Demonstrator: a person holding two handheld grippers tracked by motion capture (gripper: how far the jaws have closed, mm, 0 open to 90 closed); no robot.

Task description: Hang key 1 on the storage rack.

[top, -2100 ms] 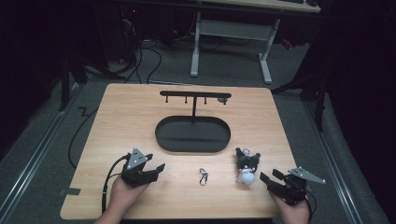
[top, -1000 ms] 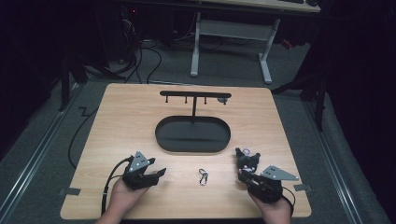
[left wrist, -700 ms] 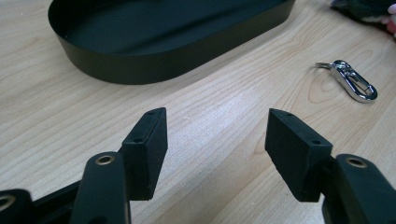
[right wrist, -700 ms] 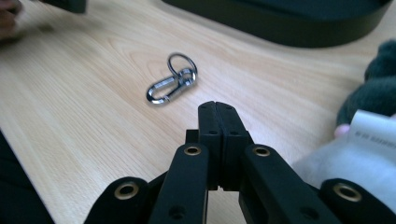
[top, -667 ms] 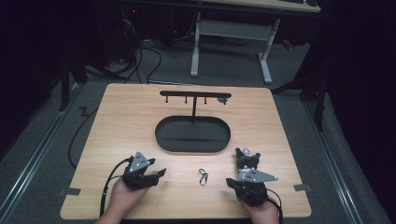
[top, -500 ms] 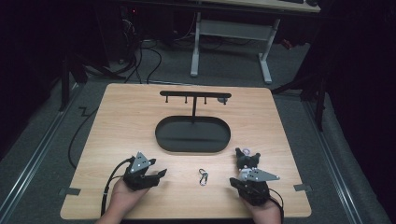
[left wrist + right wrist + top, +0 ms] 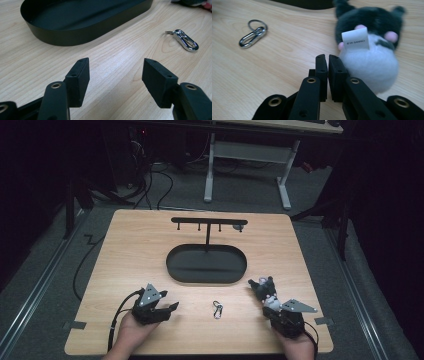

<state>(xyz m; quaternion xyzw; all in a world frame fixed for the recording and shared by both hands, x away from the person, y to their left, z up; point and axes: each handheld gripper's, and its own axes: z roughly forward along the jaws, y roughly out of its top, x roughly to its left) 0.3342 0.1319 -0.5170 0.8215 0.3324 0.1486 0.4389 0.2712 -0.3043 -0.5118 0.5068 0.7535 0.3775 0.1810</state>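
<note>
Plush toy [image 7: 264, 292], dark grey and white, lies on the wooden surface [image 7: 125, 250] near its right front corner, just ahead of the right gripper [image 7: 274, 309]. A black oval tray [image 7: 206, 263] sits mid-surface under a hook stand [image 7: 208, 222]; a metal carabiner [image 7: 217, 309] lies between the hands. From the left gripper [image 7: 116, 72] view, its fingers are spread wide over bare wood, carabiner [image 7: 185, 40] well ahead. From the right gripper [image 7: 327, 58] view, its fingers are pressed together, nothing between them, right beside the toy's [image 7: 369, 60] white belly.
</note>
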